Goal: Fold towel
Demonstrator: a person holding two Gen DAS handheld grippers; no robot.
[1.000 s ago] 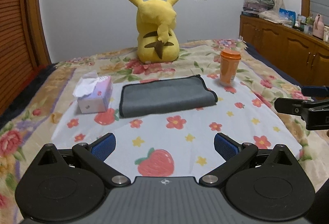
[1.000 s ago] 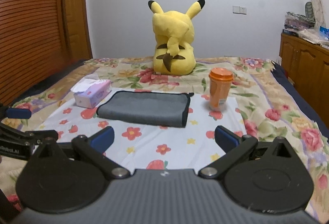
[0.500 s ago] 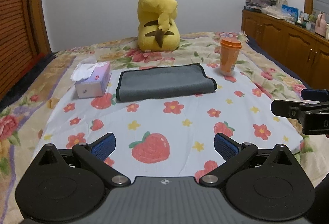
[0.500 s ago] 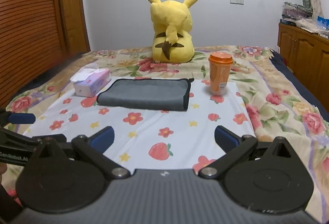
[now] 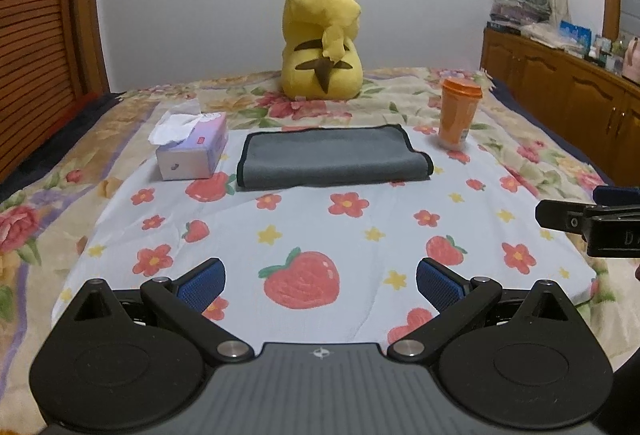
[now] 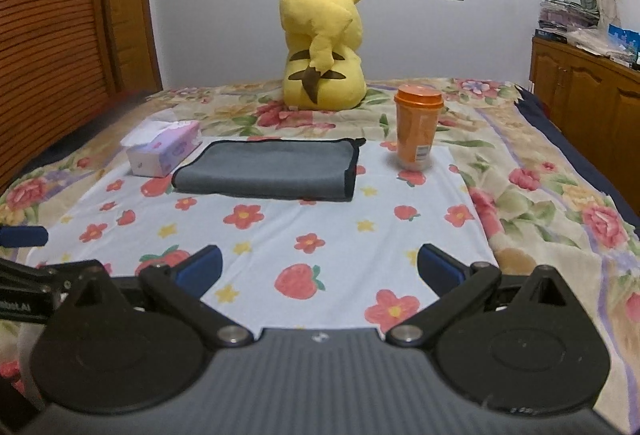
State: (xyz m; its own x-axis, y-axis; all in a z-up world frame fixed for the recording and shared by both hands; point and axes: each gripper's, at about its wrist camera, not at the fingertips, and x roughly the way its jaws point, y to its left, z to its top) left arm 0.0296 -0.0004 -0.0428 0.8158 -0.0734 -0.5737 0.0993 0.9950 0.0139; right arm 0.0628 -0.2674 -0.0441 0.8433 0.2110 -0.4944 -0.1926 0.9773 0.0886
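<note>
Since the grey microfibre towel with black edging (image 5: 334,159) already lies folded at the far end of the strawberry-print sheet (image 5: 320,231), we hold both the left gripper (image 5: 318,281) and the right gripper (image 6: 320,267) spread wide, empty, well short of it.

A grey towel (image 5: 334,155) with black edging is noted at 12 o'clock on a pale blue cloth (image 5: 320,231) printed with red strawberries, flowers and yellow stars; an orange cup (image 5: 458,113) at 1 o'clock.

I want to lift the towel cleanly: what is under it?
The grey towel lies folded on the strawberry-print cloth, which shows all around it. Whatever sits between its layers or directly beneath is covered.
</note>
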